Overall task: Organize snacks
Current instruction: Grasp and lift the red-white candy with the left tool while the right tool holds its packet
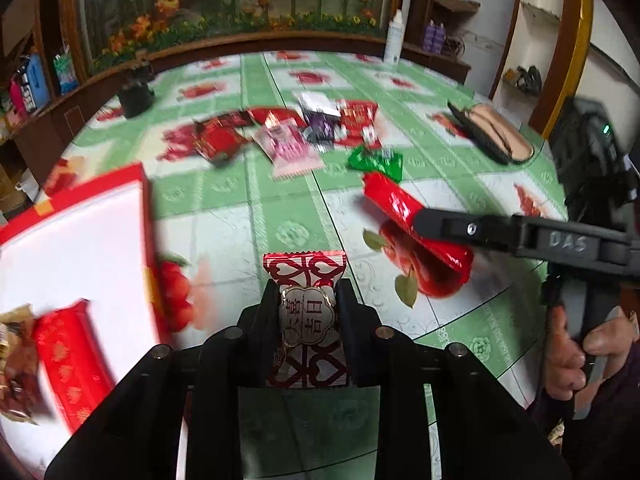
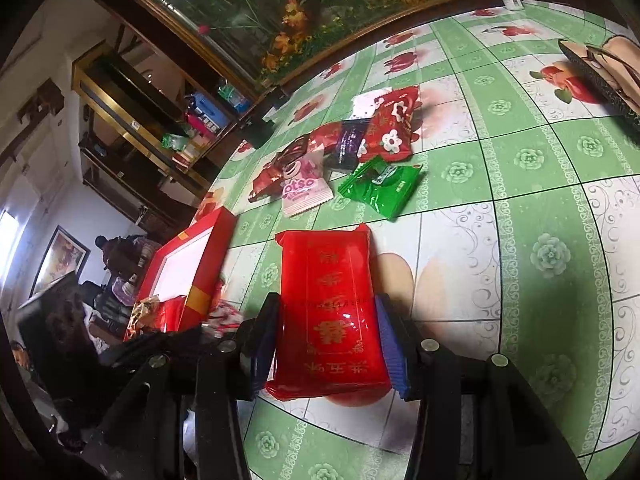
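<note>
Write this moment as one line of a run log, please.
left hand-held gripper: shut on red-and-white candy | right hand-held gripper: shut on red packet | red box: beside | loose snacks: on table

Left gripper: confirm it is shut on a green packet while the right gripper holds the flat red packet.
Wrong colour. The left gripper is shut on a red-and-white patterned candy packet, as the left wrist view shows; the green packet lies loose on the table. The right gripper does hold the flat red packet.
</note>
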A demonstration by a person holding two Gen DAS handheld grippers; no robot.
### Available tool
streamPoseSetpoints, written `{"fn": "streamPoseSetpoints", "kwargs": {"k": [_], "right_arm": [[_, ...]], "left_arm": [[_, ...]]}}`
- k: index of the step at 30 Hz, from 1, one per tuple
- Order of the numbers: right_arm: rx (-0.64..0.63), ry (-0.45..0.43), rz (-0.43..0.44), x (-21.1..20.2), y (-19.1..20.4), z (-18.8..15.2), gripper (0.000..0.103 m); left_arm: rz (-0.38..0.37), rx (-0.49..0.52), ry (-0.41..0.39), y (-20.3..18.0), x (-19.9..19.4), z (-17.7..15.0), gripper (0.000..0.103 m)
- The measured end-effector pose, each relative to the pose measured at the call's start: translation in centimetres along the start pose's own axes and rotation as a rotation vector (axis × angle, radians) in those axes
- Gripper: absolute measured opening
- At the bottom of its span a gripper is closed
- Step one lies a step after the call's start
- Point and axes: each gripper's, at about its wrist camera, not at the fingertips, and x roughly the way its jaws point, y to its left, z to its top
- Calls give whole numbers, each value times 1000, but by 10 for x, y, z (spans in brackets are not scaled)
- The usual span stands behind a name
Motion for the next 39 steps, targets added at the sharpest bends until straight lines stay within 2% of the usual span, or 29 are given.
{"fn": "streamPoseSetpoints", "kwargs": {"k": [2, 7, 11, 16, 20, 22, 24, 26, 30, 33, 37, 39], "right_arm": [[2, -1, 13, 0, 1, 0, 48], [34, 32, 136, 15, 15, 2, 47], [-29, 62, 194, 37, 53, 3, 47], [-69, 112, 316, 73, 102, 5, 47], [-72, 124, 355, 94, 124, 8, 47], [-71, 113, 356, 97, 129, 10, 47], [-39, 73, 376, 90, 122, 15, 47], [5, 12, 378, 77, 107, 22, 47], [83, -94, 316, 45, 66, 34, 47], [134, -154, 288, 22, 34, 39, 47], [207, -200, 279, -2, 0, 41, 47], [222, -211, 272, -8, -8, 42, 47]], "left_arm": [[9, -11, -27, 7, -10, 3, 25], [85, -45, -90, 39, -37, 4, 25], [159, -98, -103, 74, -47, -1, 25], [235, -189, -97, 119, -52, -11, 25], [252, -220, -105, 133, -56, -17, 25], [223, -228, -102, 131, -56, -17, 25], [154, -192, -92, 116, -53, -13, 25], [128, -115, -74, 94, -47, -7, 25], [67, 11, -36, 50, -30, 7, 25], [66, 117, 19, 23, -7, 16, 27], [16, 104, 155, 14, 31, 19, 27], [38, 128, 153, 9, 37, 16, 43]]}}
